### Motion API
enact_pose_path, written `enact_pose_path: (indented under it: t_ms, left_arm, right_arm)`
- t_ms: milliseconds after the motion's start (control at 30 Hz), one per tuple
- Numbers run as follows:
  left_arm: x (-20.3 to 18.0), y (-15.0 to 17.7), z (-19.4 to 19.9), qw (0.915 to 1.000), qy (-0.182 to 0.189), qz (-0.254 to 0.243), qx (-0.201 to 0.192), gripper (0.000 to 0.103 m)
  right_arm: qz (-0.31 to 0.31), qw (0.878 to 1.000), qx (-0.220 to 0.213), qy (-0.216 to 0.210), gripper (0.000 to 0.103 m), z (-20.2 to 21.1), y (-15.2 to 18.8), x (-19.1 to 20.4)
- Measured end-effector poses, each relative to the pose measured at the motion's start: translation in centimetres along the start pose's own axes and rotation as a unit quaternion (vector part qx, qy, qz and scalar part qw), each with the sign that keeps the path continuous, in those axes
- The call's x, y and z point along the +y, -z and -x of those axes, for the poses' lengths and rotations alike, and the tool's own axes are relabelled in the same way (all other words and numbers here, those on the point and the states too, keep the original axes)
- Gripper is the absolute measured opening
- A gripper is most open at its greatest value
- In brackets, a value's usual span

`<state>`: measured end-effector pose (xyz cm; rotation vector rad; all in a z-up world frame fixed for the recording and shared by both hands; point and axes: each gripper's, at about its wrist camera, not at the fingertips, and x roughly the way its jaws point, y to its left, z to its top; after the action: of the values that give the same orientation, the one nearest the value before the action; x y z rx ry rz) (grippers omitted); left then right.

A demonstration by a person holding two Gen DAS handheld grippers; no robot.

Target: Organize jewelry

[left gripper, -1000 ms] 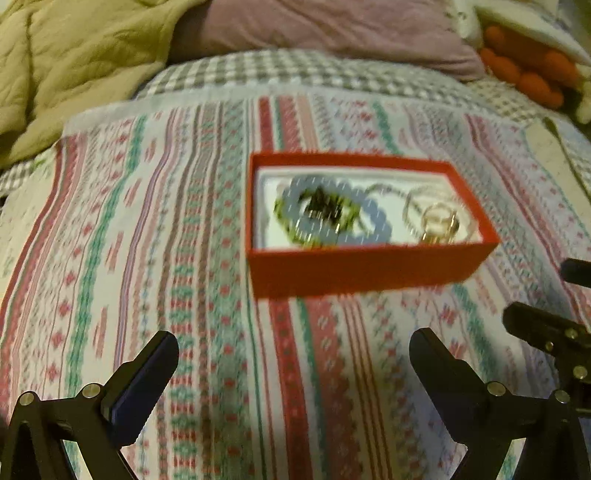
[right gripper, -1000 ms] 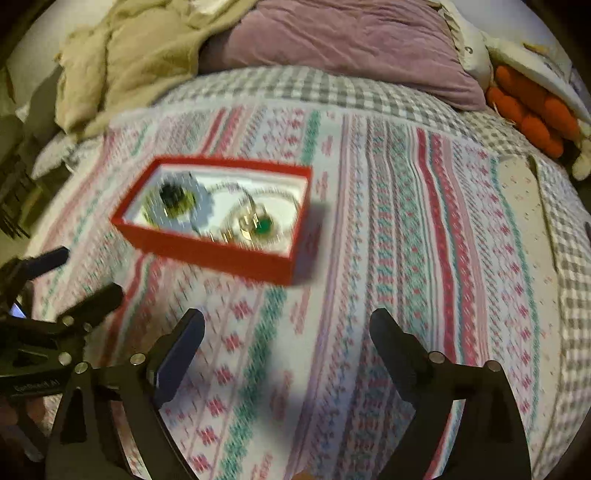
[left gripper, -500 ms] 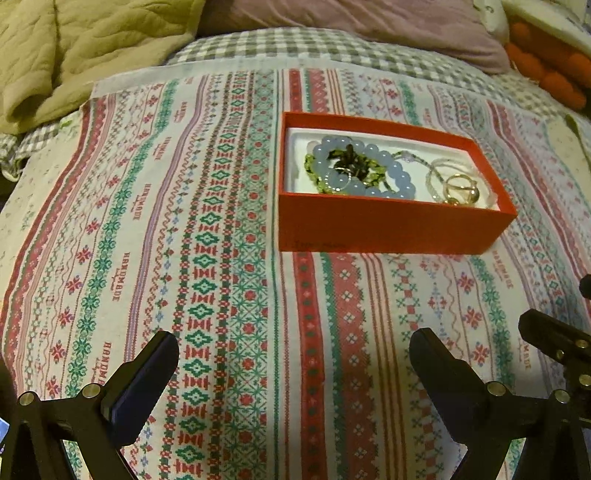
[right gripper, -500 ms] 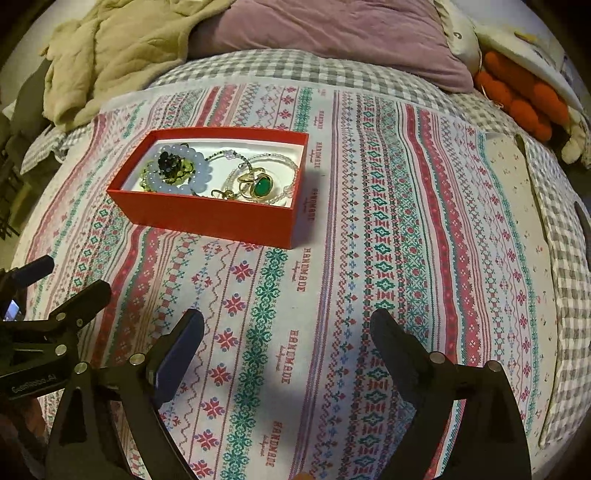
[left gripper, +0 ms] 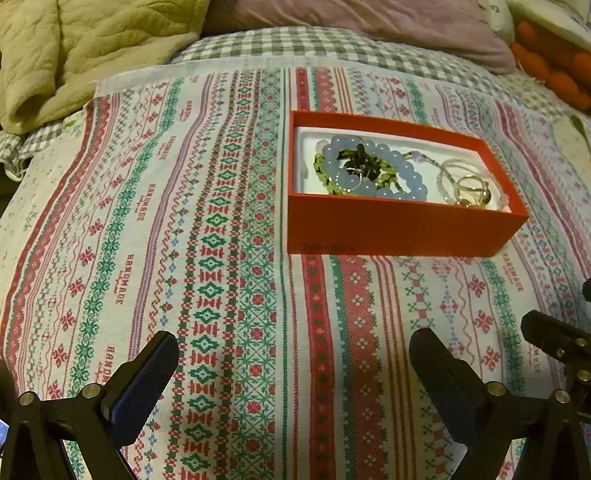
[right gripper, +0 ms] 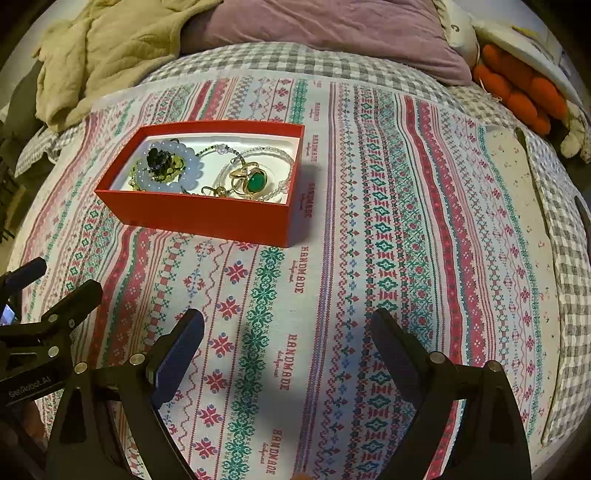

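A red box [left gripper: 402,229] [right gripper: 207,218] with a white lining sits on the patterned cloth. It holds a pale blue bead bracelet [left gripper: 373,166] [right gripper: 166,177], a green bead strand, a clear bead bracelet [right gripper: 273,155], gold rings [left gripper: 471,190] and a green-stone ring [right gripper: 255,181]. My left gripper [left gripper: 293,356] is open and empty, well short of the box and to its left. My right gripper [right gripper: 288,328] is open and empty, short of the box and to its right.
The striped "handmade" cloth [right gripper: 388,258] covers a checked bedspread [right gripper: 295,59]. A beige blanket [left gripper: 74,48] lies at the back left, a purple pillow [right gripper: 325,26] at the back, an orange plush [right gripper: 521,92] at the back right.
Both views have pulled back and steadied; the box now appears a bit farther away and sharper. Both grippers stay open and empty.
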<state>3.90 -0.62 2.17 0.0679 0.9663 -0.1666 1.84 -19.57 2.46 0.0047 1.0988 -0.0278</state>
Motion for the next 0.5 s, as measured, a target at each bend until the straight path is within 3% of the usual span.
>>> enact_pose_path:
  t_ms: [500]
  left_arm:
    - [0.09, 0.02, -0.23, 1.0000, -0.001, -0.005, 0.000, 0.102]
  right_arm:
    - [-0.004, 1.000, 0.003, 0.000, 0.093, -0.12, 0.08, -0.14]
